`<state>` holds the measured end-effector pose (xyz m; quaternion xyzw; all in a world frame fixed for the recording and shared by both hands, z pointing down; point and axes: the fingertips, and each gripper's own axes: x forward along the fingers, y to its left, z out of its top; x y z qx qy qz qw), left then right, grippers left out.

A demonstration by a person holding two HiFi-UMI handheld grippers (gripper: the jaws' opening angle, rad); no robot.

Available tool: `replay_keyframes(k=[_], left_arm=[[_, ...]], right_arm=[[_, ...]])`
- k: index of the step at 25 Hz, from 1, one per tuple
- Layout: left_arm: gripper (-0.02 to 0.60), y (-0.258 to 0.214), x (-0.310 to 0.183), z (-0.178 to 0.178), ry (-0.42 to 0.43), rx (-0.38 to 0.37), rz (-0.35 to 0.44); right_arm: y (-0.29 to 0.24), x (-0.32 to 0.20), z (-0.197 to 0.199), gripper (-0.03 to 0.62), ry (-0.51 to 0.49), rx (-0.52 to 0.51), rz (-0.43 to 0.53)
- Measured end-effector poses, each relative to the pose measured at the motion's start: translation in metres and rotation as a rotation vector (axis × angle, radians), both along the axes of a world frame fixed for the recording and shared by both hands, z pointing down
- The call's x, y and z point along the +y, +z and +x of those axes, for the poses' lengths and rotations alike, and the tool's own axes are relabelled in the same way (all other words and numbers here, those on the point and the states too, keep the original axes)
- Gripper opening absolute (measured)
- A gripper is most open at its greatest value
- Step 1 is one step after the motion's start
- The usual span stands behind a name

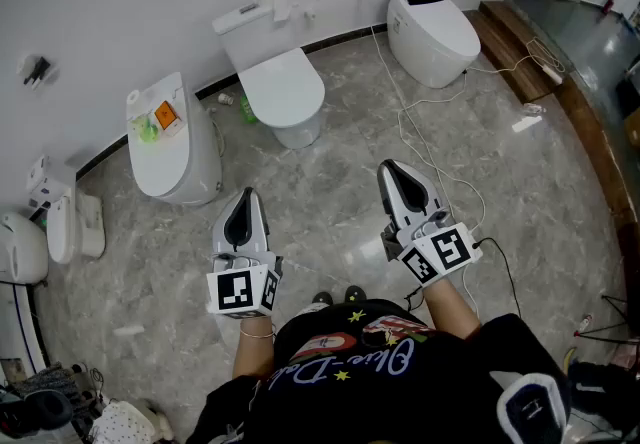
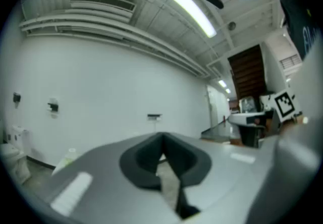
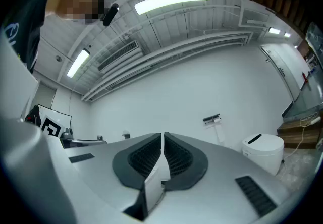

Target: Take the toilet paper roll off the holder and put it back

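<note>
Toilet paper roll (image 3: 220, 130), a white strip under its wall holder (image 3: 211, 118), hangs far ahead of the jaws; left gripper (image 2: 162, 142) and right gripper (image 3: 162, 140) are pressed together, empty, so arriving unopened could knock it off.

The person wears a black T-shirt (image 1: 430, 402) printed across the chest with pale cursive lettering, small yellow stars and a red patch. Just behind the left hand-held gripper (image 1: 246, 195), a thin bracelet (image 1: 256, 334) circles the wrist. The toes of dark shoes (image 1: 354, 294) show between the two hand-held grippers. Each hand-held gripper has a smooth silver-grey shell that tapers to a point, with black pads set in along the jaw line. On the right hand-held gripper (image 1: 384, 167) these ribbed pads (image 3: 146, 156) carry fine grooves. At the rear of each sits a white cube with black square markers, the left cube (image 1: 242, 292) and the right cube (image 1: 440, 254). A thin black cable (image 1: 503, 265) trails from behind the right one.
</note>
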<state>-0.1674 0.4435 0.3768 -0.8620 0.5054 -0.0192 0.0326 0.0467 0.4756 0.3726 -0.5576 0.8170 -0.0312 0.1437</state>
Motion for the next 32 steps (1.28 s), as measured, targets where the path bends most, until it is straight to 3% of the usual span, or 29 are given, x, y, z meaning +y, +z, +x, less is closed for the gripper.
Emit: replay_keyframes(k=[3,7,14,19,25,32], left_arm=[[-0.002,0.003,-0.011,0.019,0.008,0.023,0.002],[-0.002,0.016,-0.035,0.017,-0.028,0.034,-0.016],[-0.002,0.020,-0.135,0.030,0.009,0.044,0.025],[-0.002,0.015,-0.242,0.037,0.049,0.054,0.041],[-0.002,-0.003,-0.380,0.006,0.024,0.053,0.043],[-0.002,-0.001,-0.477,-0.020,-0.017,0.057,0.028]], right_arm=[[0.002,-0.014,0.015,0.015,-0.009,0.026,-0.003],[0.013,-0.026,0.026,0.014,-0.014,0.041,-0.018],[0.023,-0.099,0.043,0.015,0.035,0.080,-0.030],[0.013,-0.198,0.040,0.015,0.042,0.075,-0.006],[-0.011,-0.342,0.015,0.015,-0.013,-0.007,0.013],[-0.017,-0.464,-0.013,0.015,-0.086,0.014,0.007]])
